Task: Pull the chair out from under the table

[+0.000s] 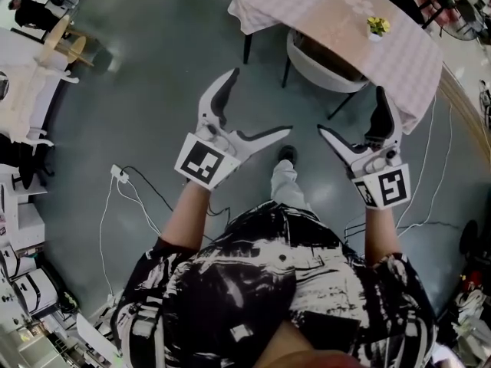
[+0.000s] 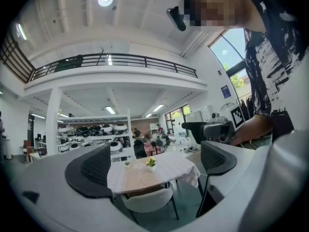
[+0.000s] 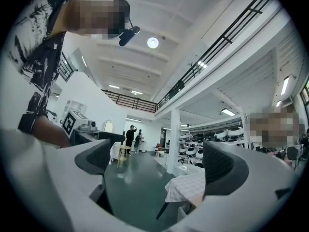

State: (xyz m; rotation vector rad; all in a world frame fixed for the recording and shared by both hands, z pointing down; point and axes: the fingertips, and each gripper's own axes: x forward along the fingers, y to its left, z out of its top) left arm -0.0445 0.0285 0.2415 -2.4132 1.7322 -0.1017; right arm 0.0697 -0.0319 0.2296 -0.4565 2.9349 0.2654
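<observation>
The left tongs (image 1: 259, 103) stand wide apart with nothing between them, held in the air above the floor (image 1: 153, 67). In the left gripper view the left tongs (image 2: 154, 163) frame the chair and the surface ahead without touching either. The right tongs (image 1: 351, 111) are also spread wide and hold nothing. They hover just short of the near edge of the tablecloth. The right gripper view shows only open floor and a corner of the cloth between the right tongs (image 3: 157, 161).

Between the two tools, the person's shoe (image 1: 286, 153) is planted on the floor. Beyond the tongs, the chair (image 1: 322, 67) is tucked under the surface (image 1: 307, 6). Its pale curved back faces the person, its seat lies under the overhanging checked cloth, and its thin dark legs rest on the floor. From the left tool the chair (image 2: 147, 199) sits straight ahead below the surface (image 2: 178, 170). From the right tool only the cloth corner of the surface (image 3: 186, 187) and a dark leg show. A small potted plant (image 1: 377, 26) stands on the cloth. White cables (image 1: 130, 190) trail across the floor to the person's left.
</observation>
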